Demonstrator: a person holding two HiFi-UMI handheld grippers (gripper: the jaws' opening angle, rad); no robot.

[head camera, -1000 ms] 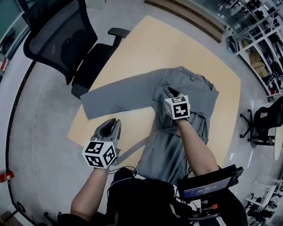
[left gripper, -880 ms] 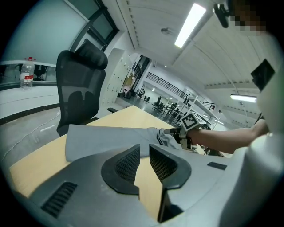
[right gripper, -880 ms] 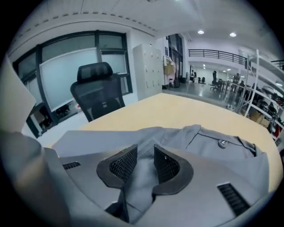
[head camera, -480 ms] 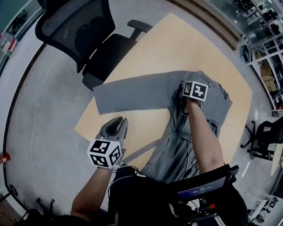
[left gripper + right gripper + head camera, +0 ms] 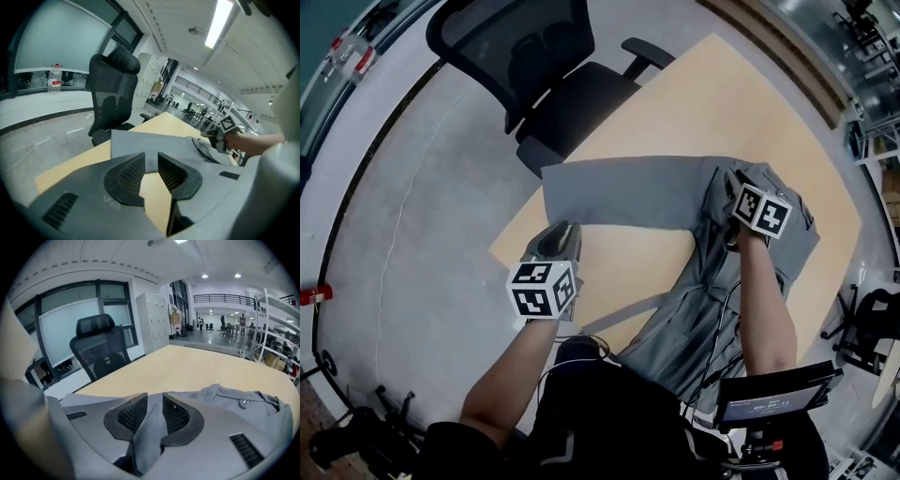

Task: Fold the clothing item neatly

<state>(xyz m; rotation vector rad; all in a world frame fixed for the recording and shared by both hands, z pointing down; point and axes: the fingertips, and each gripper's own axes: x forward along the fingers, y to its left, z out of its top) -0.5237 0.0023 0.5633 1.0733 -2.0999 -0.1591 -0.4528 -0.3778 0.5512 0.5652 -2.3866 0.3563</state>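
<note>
Your right gripper [image 5: 154, 405] is clamped on a fold of the grey trousers [image 5: 628, 192]. The cloth runs up between its two ribbed pads [image 5: 132, 414] and fills the gap. The jaws have just been easing open a little, but the fabric is held between them. In the head view this grip sits near the top of the trousers, where the two legs meet. In the right gripper view the waistband [image 5: 225, 394] and its button [image 5: 242, 403] lie just to the right of the jaws.

The trousers lie on the light wooden table [image 5: 712, 103]. One leg is stretched flat toward the left, and its hem ends near the table's left edge, close to the black office chair [image 5: 544, 66]. The other leg runs back toward you, under your right forearm, and reaches over the near edge of the table.

Your left gripper [image 5: 565, 228] hovers above the near left corner of the table, apart from the cloth. Its jaws stand slightly parted with nothing between them, and the bare tabletop shows through the narrow gap. In the left gripper view the stretched leg's end lies just beyond the jaw tips, and your right hand shows farther off at the right.

A small screen [image 5: 778, 394] sits at your right side, below your right elbow.
</note>
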